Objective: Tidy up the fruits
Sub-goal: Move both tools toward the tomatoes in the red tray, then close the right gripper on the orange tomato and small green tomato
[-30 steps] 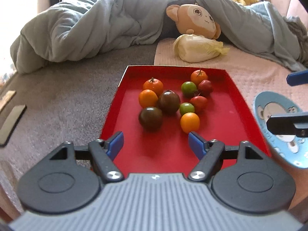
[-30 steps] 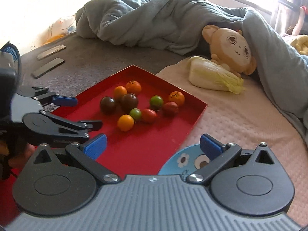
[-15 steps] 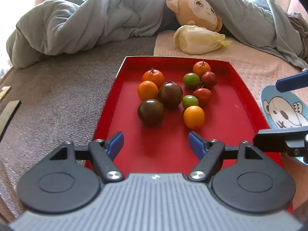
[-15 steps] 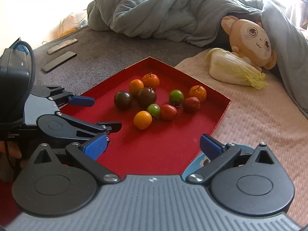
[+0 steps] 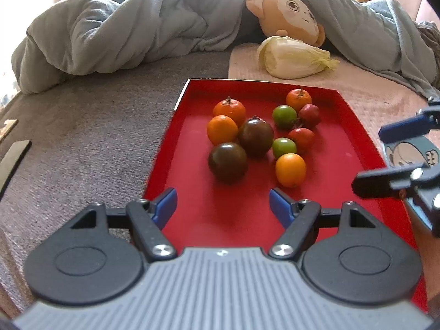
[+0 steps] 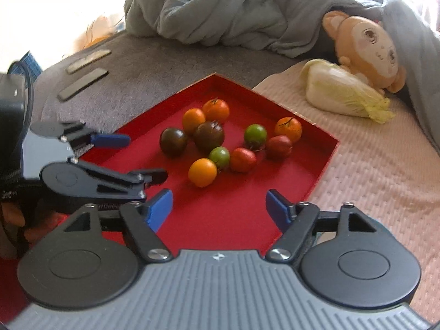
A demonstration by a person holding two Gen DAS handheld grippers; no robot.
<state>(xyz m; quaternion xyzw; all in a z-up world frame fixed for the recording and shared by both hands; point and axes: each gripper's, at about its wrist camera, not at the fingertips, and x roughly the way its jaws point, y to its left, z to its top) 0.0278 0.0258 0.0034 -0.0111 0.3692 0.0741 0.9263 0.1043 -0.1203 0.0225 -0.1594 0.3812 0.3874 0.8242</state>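
A red tray [image 5: 189, 148] [image 6: 247, 206] on the bed holds several small fruits in a loose cluster: orange ones [image 5: 290, 169] [image 6: 202, 171], two dark brown ones [image 5: 227, 161] [image 6: 173, 142], green ones [image 5: 284, 146] [image 6: 255, 133] and red ones [image 5: 302, 139] [image 6: 243, 159]. My left gripper [image 5: 222, 205] is open and empty over the tray's near end, just short of the fruits; it also shows in the right wrist view [image 6: 143, 159]. My right gripper [image 6: 218, 206] is open and empty over the tray's near right edge; it also shows in the left wrist view [image 5: 385, 159].
A blue cartoon plate [image 5: 407, 151] lies right of the tray, partly hidden by my right gripper. A cabbage [image 5: 291, 57] [image 6: 343, 93], a monkey plush [image 5: 288, 13] [image 6: 368, 44] and a bunched grey-blue duvet [image 5: 132, 35] lie behind. Flat dark objects [image 6: 82, 84] lie on the grey cover at left.
Both grippers have moved forward toward the fruits, which now look larger. The right gripper swung left over the tray; the plate has slid under it. Jaws stay open.
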